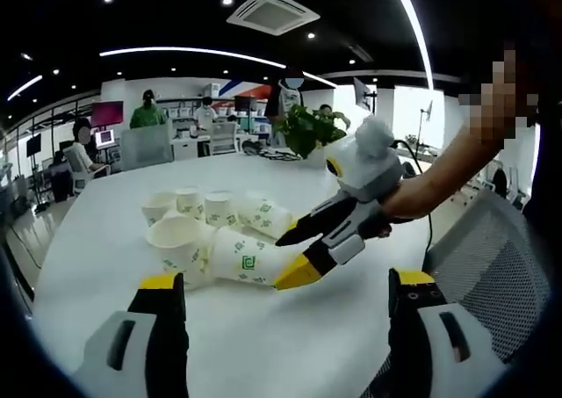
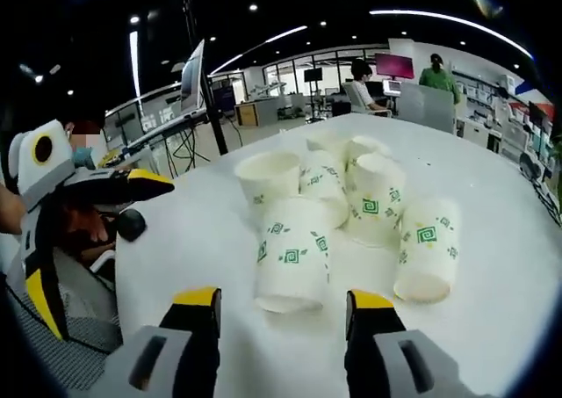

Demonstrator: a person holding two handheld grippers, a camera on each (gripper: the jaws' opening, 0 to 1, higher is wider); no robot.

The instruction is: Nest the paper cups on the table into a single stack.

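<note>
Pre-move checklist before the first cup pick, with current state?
1. Right tool open: ok, both jaws spread with a gap between them.
2. Right tool lined up on a target: ok, the nearest cup, lying on its side, sits just ahead of the jaws.
3. Left tool open and empty: ok, nothing between its jaws.
4. Cups already nested: not ok, the cluster of paper cups lies loose, some upright, some tipped.
5. Table free around the nearest cup: ok on its near side; another cup lies close beside it.
6. Cup count: cannot tell, several overlap.
</note>
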